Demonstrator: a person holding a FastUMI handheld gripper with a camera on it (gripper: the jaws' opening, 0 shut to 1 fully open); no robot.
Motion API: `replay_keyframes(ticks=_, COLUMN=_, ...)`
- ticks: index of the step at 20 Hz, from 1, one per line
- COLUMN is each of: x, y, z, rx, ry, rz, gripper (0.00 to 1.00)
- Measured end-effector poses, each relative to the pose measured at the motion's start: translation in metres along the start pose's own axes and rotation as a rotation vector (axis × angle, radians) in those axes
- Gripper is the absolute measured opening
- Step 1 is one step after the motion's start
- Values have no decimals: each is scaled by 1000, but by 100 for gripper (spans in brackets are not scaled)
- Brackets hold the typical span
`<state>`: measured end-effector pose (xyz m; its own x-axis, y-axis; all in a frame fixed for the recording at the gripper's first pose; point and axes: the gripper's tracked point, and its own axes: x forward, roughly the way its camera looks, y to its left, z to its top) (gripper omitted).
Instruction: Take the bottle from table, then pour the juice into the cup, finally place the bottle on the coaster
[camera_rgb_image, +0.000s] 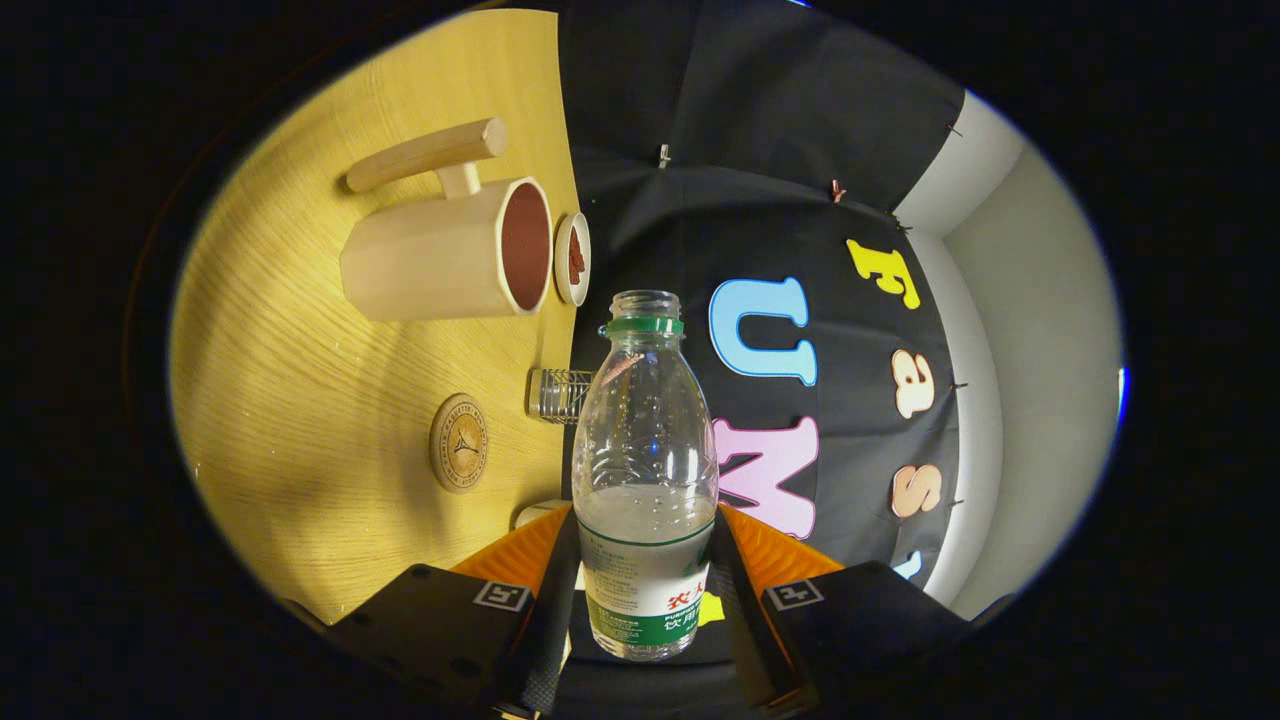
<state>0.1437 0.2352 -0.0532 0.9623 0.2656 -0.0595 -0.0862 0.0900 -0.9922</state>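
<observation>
My gripper (646, 560) is shut on a clear plastic bottle (645, 430), with one finger pressing on each side of its labelled lower half. The bottle has a green neck ring and no cap, and whitish liquid fills its lower part. The view is rolled, so the wooden table (300, 400) stands to the left of the bottle. A pale wooden cup (440, 262) with a long handle and a red-brown inside stands on the table, beyond the fingers and left of the bottle's neck. Nearer the fingers, a round wooden coaster (459, 442) lies flat on the table, left of the bottle.
A small white dish (573, 259) holding something red sits right by the cup's mouth. A small ribbed clear glass (562, 395) stands at the table's edge between the coaster and the bottle. A pale object (538, 512) peeks out by the left finger. Black cloth hangs behind the bottle.
</observation>
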Motion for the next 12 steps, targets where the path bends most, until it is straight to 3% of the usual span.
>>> replay_keyframes(ticks=12, x=9, y=5, z=8, rx=-122, ry=-14, rz=17, gripper=70)
